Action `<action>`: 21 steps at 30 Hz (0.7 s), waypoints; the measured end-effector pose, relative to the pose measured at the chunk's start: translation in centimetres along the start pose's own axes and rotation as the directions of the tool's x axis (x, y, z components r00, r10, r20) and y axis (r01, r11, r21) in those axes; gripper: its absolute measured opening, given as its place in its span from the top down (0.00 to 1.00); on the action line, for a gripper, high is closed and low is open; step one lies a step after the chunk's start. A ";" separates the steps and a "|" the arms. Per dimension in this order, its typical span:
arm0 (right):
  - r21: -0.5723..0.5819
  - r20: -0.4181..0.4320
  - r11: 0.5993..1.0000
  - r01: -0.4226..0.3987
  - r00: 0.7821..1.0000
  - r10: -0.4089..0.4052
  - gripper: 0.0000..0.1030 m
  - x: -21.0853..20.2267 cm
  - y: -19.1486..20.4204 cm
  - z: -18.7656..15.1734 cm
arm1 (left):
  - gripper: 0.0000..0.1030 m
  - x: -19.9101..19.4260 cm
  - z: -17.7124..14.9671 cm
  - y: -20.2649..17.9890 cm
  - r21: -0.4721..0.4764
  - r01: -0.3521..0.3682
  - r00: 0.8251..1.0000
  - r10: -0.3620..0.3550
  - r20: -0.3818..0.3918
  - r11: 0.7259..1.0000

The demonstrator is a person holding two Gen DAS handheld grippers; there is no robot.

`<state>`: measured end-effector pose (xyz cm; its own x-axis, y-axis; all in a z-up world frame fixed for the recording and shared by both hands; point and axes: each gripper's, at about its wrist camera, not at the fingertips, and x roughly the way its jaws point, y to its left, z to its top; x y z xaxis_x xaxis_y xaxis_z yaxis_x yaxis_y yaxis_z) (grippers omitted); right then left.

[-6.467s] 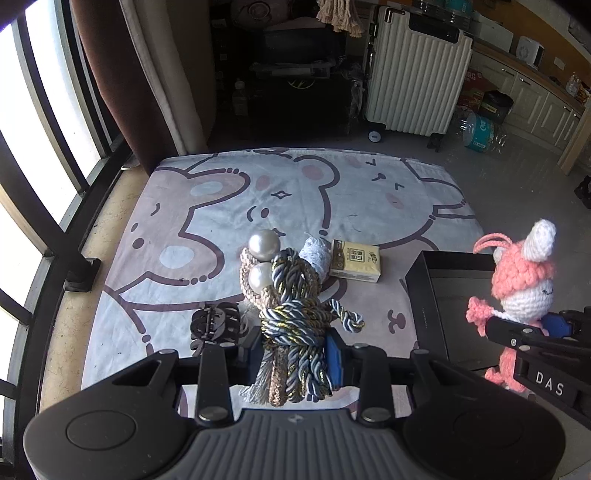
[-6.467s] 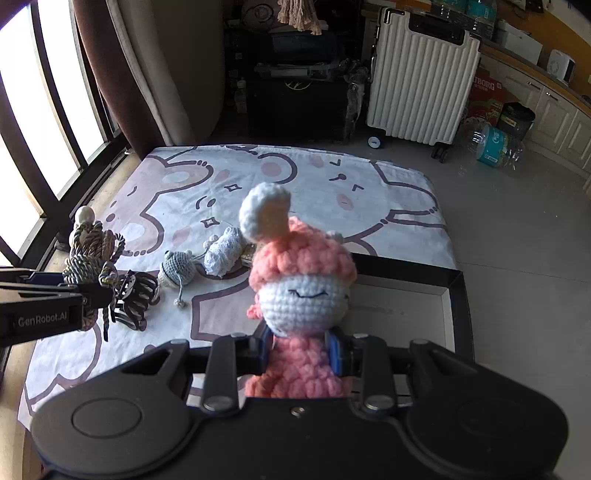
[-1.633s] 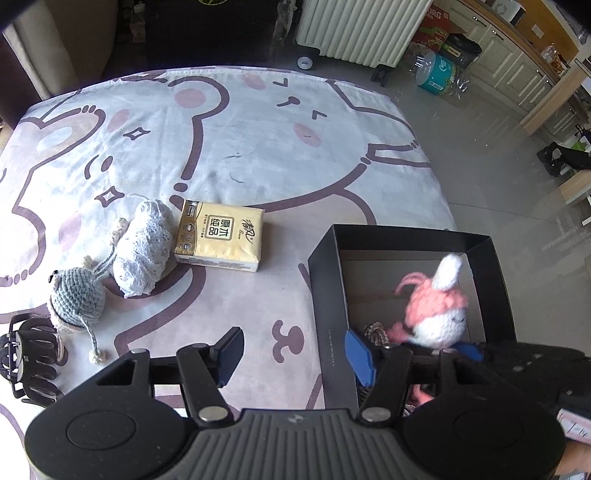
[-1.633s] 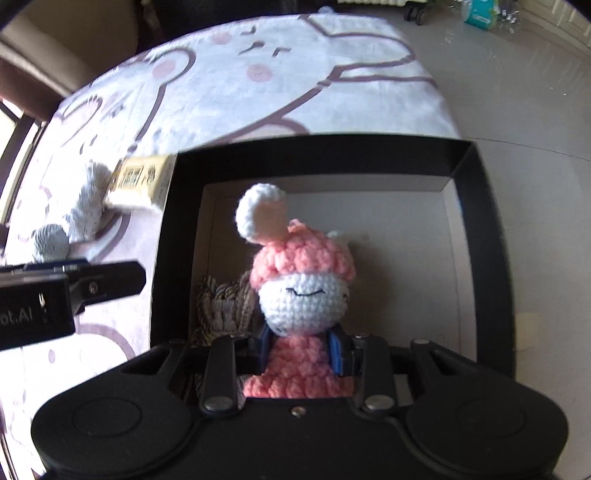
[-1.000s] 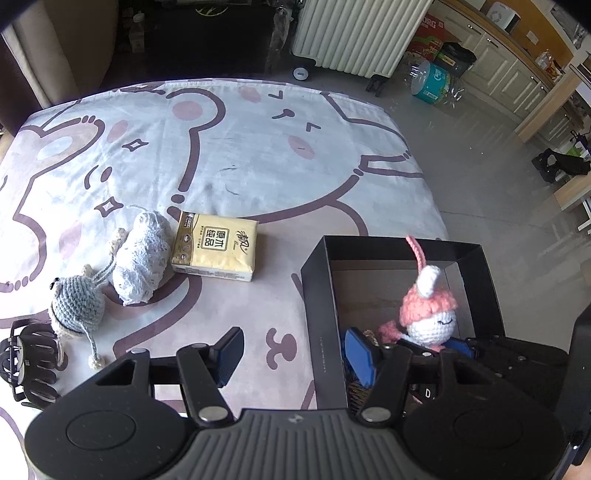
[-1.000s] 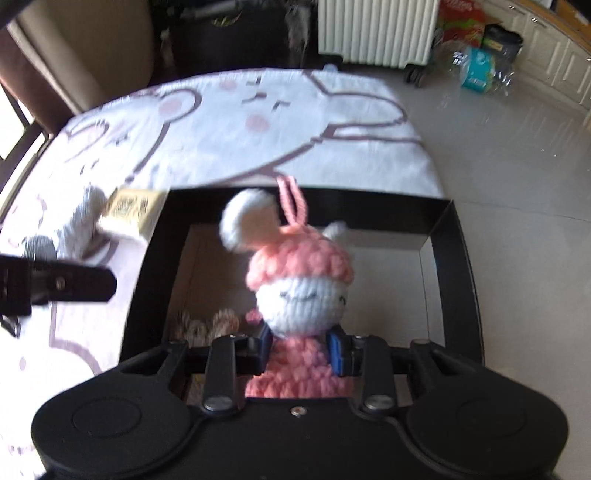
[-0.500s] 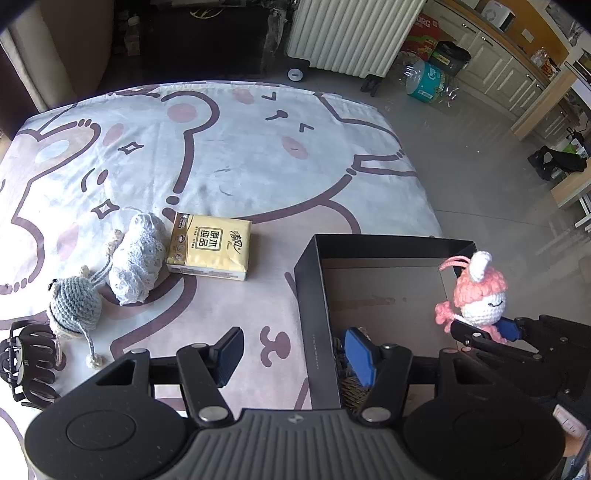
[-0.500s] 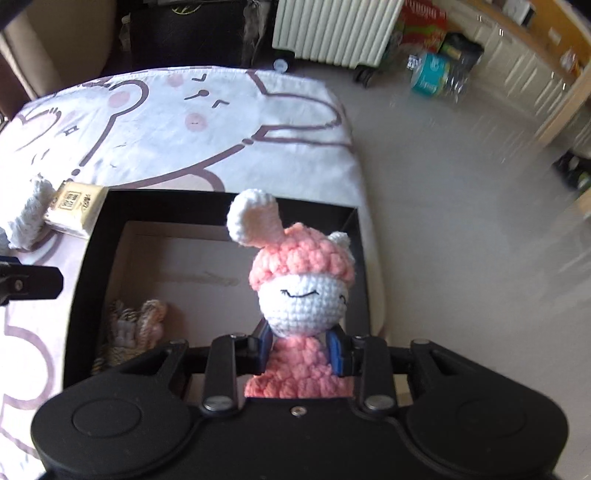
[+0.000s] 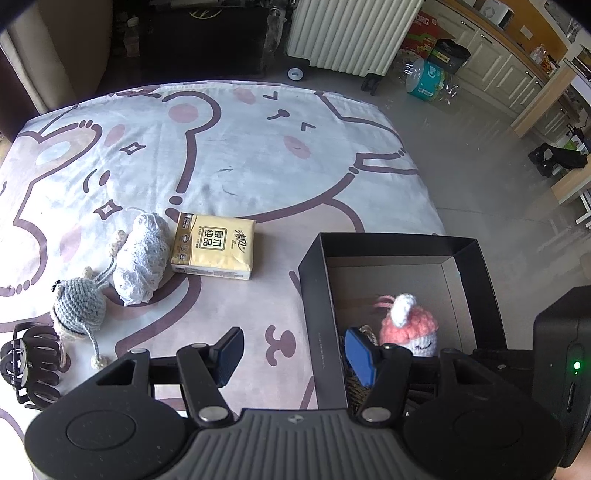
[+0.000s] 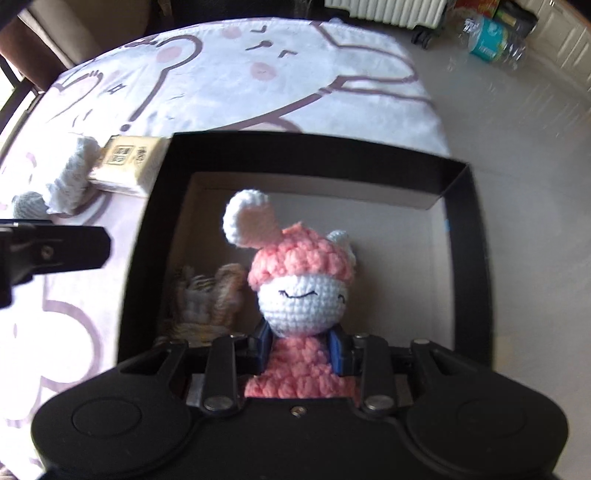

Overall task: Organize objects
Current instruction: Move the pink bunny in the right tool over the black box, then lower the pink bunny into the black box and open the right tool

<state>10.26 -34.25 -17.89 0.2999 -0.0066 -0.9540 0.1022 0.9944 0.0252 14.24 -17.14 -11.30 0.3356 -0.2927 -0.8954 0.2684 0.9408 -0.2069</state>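
My right gripper (image 10: 300,349) is shut on the body of a pink crochet bunny doll (image 10: 299,280), holding it upright over the inside of the black box (image 10: 465,236). In the left wrist view the same doll (image 9: 408,328) sits low inside the black box (image 9: 317,295). A coiled rope bundle (image 10: 210,291) lies in the box's left part, beside the doll. My left gripper (image 9: 295,354) stands open and empty, straddling the box's left wall above the mat.
On the bear-print mat (image 9: 229,155) lie a yellow tissue pack (image 9: 214,245), a white lace bundle (image 9: 142,258), a grey crochet toy (image 9: 79,308) and a dark hair claw (image 9: 29,363). Bare floor lies right of the box; a white suitcase (image 9: 351,33) stands far back.
The right gripper has swung the doll from the box's right edge back over its middle and lowered it inside. The left gripper has stayed in place, still open.
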 end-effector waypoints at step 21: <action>0.096 0.029 0.987 -0.128 0.992 0.126 0.69 -4.0 -1.7 -0.8 | 0.41 -0.1 0.0 0.3 -0.007 0.000 1.000 0.000 -0.002 1.000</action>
<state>8.17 -35.81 -14.35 0.3378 0.1153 -0.9341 0.1538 0.9724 0.1756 14.31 -16.89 -11.29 0.3341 -0.2922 -0.8961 0.2624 0.9420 -0.2093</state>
